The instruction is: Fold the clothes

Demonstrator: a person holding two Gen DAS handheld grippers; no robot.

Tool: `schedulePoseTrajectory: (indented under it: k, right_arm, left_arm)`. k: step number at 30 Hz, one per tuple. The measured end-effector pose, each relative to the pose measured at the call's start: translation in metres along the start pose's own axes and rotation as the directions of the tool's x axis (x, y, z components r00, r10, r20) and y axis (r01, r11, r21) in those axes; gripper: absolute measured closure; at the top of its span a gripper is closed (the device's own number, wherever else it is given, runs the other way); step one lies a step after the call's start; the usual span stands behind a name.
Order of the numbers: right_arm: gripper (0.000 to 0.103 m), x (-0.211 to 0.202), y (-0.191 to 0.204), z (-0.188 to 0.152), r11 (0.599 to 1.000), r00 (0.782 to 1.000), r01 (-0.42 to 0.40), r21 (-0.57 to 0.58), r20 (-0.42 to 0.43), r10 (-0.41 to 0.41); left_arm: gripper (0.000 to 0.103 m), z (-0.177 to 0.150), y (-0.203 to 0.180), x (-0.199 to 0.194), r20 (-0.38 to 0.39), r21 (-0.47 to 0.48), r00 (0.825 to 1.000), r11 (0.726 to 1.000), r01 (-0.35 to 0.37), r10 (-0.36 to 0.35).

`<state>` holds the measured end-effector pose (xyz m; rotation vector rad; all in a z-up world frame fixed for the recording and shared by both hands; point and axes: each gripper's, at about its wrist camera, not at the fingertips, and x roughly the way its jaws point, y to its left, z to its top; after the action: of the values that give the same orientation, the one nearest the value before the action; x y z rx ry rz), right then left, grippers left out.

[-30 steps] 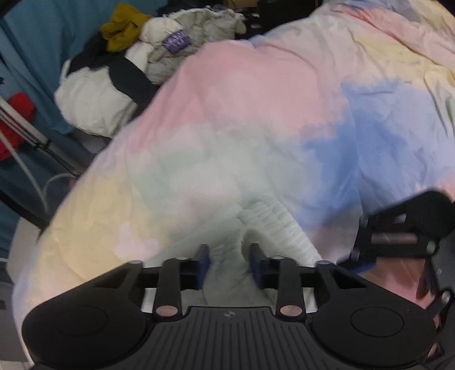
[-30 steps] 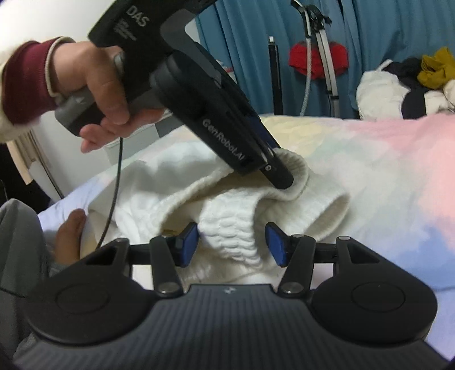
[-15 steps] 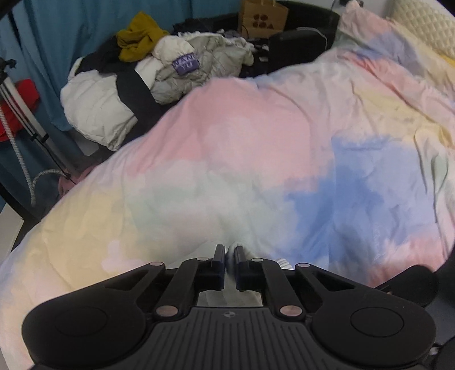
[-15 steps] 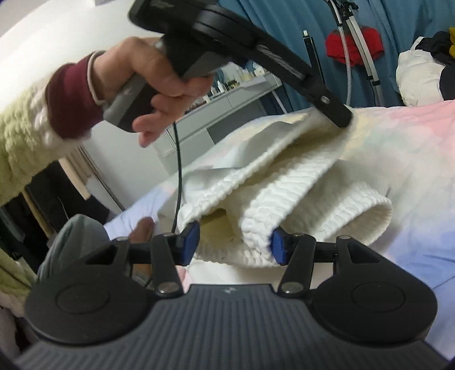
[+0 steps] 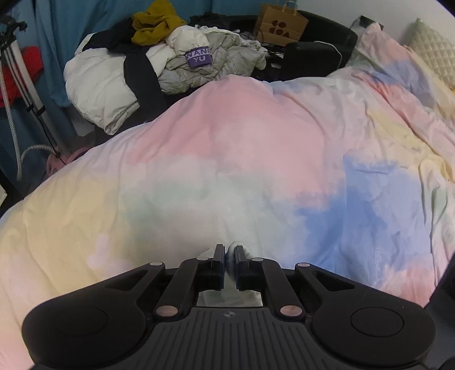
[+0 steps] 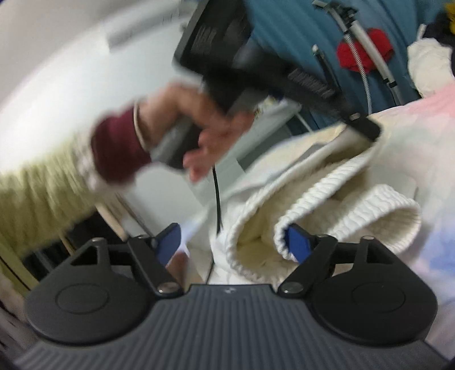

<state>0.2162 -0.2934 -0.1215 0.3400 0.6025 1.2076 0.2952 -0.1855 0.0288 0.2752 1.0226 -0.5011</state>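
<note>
A cream knit sweater (image 6: 327,205) lies bunched on the pastel duvet (image 5: 227,170) at the bed's near edge. My left gripper (image 5: 229,256) is shut on a fold of the sweater (image 5: 235,247) and holds it up; in the right wrist view it (image 6: 365,129) pinches the sweater's raised edge. My right gripper (image 6: 236,242) is open, its jaws wide apart, with the sweater's ribbed hem (image 6: 287,230) against the right finger. Little of the sweater shows in the left wrist view.
A pile of clothes (image 5: 159,57) lies at the bed's far side, with a paper bag (image 5: 280,24) and a black case (image 5: 312,57) behind. A metal stand (image 6: 366,59) and blue curtain are at the left. A pillow (image 5: 432,54) is at the far right.
My left gripper closed on the sweater and lifted its edge up and away. My right gripper opened wider and moved in beside the ribbed hem.
</note>
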Motion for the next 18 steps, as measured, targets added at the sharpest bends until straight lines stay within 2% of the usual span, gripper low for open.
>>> schedulePoseTrajectory:
  k: [3,5,6,7,9,10,11,13,14,17,18]
  right_arm:
    - [0.019,0.009,0.009,-0.004,0.995,0.991,0.083,-0.058,-0.100,-0.088]
    - [0.019,0.007,0.016,-0.004,0.993,0.988,0.088,-0.080,-0.118,-0.097]
    - [0.019,0.005,0.022,-0.001,0.992,0.989,0.080,-0.100,-0.120,-0.092]
    - [0.018,0.002,0.031,0.003,0.990,0.990,0.067,-0.127,-0.118,-0.082]
    - [0.019,-0.003,0.050,0.006,0.983,0.992,-0.009,-0.183,-0.126,-0.015]
    - [0.020,-0.005,0.058,0.005,0.978,0.990,-0.053,-0.203,-0.140,0.025]
    - [0.023,-0.004,0.063,0.003,0.972,0.988,-0.060,-0.225,-0.152,0.026]
    - [0.022,-0.001,0.062,-0.001,0.974,0.983,0.026,-0.225,-0.173,-0.066]
    - [0.021,-0.001,0.057,-0.004,0.977,0.979,0.065,-0.201,-0.178,-0.102]
    - [0.023,-0.007,0.042,-0.017,0.984,0.973,0.128,-0.125,-0.175,-0.149]
    - [0.023,-0.009,0.039,-0.021,0.980,0.968,0.164,-0.115,-0.173,-0.183]
  left_arm:
    - [0.096,0.003,-0.005,-0.001,0.001,0.021,1.000,1.000,-0.007,0.007]
    - [0.096,0.004,-0.011,-0.002,0.010,0.037,1.000,0.999,-0.020,0.020]
    - [0.097,0.005,-0.013,-0.003,0.022,0.040,1.000,0.999,-0.023,0.022]
    - [0.103,0.006,-0.014,-0.005,0.059,0.039,0.998,0.999,-0.035,0.033]
    - [0.103,0.009,-0.016,-0.009,0.136,0.031,0.988,0.996,-0.083,0.079]
    - [0.103,0.011,-0.014,-0.006,0.137,0.015,0.987,0.997,-0.081,0.078]
    - [0.103,0.011,-0.011,0.000,0.109,-0.009,0.993,0.999,-0.035,0.036]
    - [0.102,0.004,-0.015,0.010,0.055,0.017,0.998,1.000,0.021,-0.022]
    - [0.101,-0.003,-0.020,0.010,0.060,0.052,0.998,0.999,0.011,-0.014]
    - [0.090,-0.028,-0.018,-0.001,0.072,0.052,0.996,0.998,0.044,-0.048]
    - [0.082,-0.038,-0.012,-0.011,0.092,0.023,0.995,0.999,0.046,-0.048]
